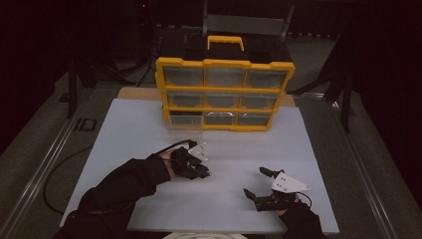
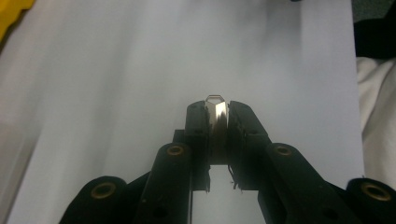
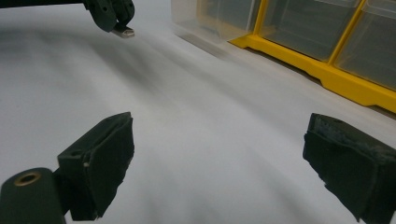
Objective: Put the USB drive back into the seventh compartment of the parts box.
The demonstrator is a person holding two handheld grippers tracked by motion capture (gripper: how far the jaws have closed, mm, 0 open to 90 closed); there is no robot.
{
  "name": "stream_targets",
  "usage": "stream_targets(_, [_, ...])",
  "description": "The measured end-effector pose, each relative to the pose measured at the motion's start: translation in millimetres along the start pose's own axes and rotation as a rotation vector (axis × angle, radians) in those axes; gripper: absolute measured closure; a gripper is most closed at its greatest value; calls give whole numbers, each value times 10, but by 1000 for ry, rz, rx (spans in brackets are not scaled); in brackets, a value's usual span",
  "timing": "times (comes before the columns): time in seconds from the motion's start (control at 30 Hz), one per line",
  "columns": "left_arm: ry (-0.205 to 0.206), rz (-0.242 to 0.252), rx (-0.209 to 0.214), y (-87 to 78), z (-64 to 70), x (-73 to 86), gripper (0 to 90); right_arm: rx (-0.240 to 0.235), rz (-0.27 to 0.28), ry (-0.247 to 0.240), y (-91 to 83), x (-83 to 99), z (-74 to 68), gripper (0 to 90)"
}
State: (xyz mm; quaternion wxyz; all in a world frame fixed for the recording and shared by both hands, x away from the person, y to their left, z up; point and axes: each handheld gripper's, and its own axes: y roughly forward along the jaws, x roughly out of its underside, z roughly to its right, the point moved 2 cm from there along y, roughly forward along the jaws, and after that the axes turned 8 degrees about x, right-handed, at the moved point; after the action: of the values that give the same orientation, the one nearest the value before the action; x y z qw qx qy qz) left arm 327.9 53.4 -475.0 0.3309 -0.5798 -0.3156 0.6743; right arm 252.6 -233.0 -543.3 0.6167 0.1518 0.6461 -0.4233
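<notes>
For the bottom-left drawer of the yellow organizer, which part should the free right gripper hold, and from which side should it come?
Probably the front lip of the bottom-left drawer, approached from the person's side. It already sticks out slightly past the yellow frame of the organizer, so its clear front edge is exposed. The right gripper is open and empty; the left gripper holds a small metal piece.

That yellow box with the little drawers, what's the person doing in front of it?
A person holds a gripper in each hand over a white board. The left gripper is shut on a small shiny metal piece, held just above the board. The right gripper is wide open with nothing between its jaws. The yellow drawer box stands at the back of the board, and its bottom left drawer sticks out a little.
</notes>
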Motion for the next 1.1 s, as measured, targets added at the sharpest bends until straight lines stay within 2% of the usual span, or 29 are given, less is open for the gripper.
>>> stream_targets(0.3, [-8, -8, -22, -117, -72, -14, 792, 2, -3, 3, -2, 0, -4, 89])
stream_targets(0.53, [-28, 19, -37, -250, -139, -56, 792, 2, -2, 5, -2, 0, -5, 89])
stream_targets(1.1, [-51, 37, -81, -528, -291, -95, 792, 1, -2, 4, -2, 0, -6, 89])
